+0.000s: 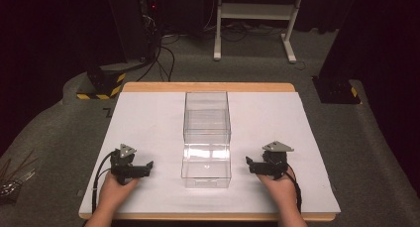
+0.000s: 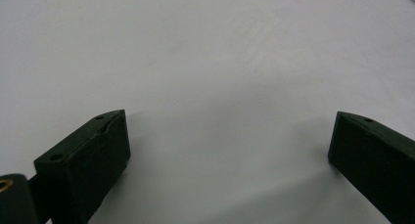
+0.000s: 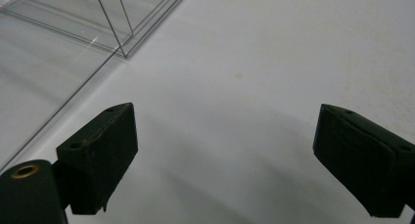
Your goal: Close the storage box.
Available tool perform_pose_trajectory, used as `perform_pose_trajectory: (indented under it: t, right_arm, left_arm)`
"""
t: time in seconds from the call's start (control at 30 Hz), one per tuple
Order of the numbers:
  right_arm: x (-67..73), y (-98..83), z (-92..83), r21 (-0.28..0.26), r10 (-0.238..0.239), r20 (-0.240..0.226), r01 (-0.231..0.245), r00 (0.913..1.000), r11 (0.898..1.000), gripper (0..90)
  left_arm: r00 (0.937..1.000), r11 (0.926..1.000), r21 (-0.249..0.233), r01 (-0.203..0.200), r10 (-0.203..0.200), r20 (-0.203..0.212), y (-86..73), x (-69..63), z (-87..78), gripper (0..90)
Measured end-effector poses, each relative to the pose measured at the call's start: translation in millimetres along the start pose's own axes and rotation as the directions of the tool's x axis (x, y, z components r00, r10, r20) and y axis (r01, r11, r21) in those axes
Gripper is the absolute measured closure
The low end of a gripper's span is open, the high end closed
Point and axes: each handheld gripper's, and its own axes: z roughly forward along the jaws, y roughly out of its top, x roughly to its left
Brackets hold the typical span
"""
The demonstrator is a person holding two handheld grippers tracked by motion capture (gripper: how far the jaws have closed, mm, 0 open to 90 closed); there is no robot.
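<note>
A clear plastic box (image 1: 206, 138) stands upright at the centre of the white table surface (image 1: 148, 118), its long side running away from the person. The left gripper (image 1: 141, 171) rests on the surface to the box's left, near but apart from it, jaws spread wide and empty. The right gripper (image 1: 253, 166) rests to the box's right, likewise apart, jaws wide and empty. In the right gripper view a lower corner of the box (image 3: 98, 23) lies just beyond the left jaw.

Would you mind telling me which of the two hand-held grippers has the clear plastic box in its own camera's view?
The right hand-held gripper: the clear plastic box appears upper left.
</note>
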Motion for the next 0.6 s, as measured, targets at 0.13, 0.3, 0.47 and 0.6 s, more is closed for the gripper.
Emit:
perform_pose_trajectory:
  t: [0.13, 0.3, 0.47, 0.6]
  right_arm:
    - [1.7, 0.2, -4.6, -0.02, 0.008, -0.02, -0.008, 0.9998, 1.0, 9.2]
    - [3.3, 1.5, -9.8, -0.051, 0.005, -0.032, -0.007, 0.9995, 0.999, 9.2]
    - [6.0, 3.9, -15.9, -0.077, -0.014, -0.041, 0.011, 0.9991, 0.997, 9.1]
    - [7.8, 5.9, -23.2, -0.108, -0.024, -0.042, 0.019, 0.9988, 0.994, 9.2]
  left_arm:
    - [1.0, 1.0, 0.0, 0.001, -0.001, 0.0, 0.0, 0.0, 0.0, 2.1]
    - [1.0, 1.0, 0.0, 0.0, 0.0, 0.0, 0.0, 0.1, 0.0, 2.1]
    - [1.0, 1.0, 0.001, 0.0, 0.0, 0.0, 0.0, 0.0, -0.1, 2.1]
    - [1.0, 1.0, 0.0, 0.0, 0.0, -0.002, -0.1, -0.2, -0.1, 2.2]
